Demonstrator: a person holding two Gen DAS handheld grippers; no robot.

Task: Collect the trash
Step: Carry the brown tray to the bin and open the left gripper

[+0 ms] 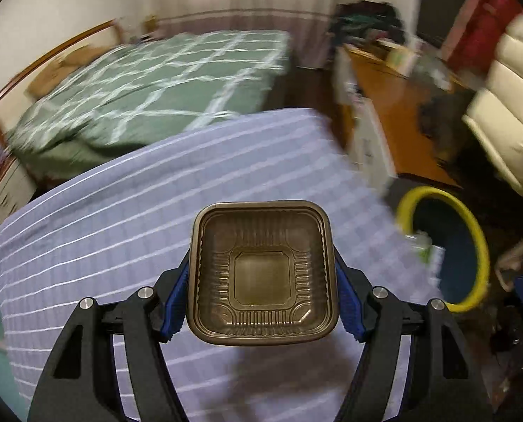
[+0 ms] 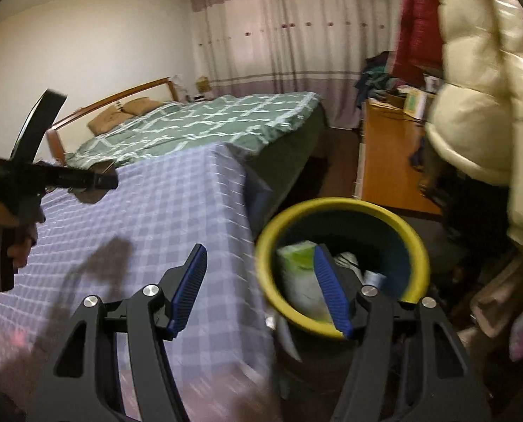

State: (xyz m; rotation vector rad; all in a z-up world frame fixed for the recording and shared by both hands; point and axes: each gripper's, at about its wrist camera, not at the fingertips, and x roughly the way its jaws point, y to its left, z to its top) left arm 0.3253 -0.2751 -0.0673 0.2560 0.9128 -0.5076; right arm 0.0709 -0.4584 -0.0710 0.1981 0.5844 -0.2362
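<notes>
Left tongs (image 1: 261,274) clamp a brown plastic tray (image 1: 261,270) above the checked surface (image 1: 120,211). Right tongs (image 2: 261,288) gape empty at the surface's right edge, over the yellow-rimmed bin (image 2: 342,207).

From my remote seat I can read no lettering, brand, number or sign anywhere (the boxes on the far desk (image 2: 384,133) and the packet in the bin (image 2: 339,267) are blurred).

Brown tray (image 1: 261,274), lilac checked cloth (image 1: 120,211), yellow-rimmed bin (image 2: 342,263) w/ maybe teal inside.
</notes>
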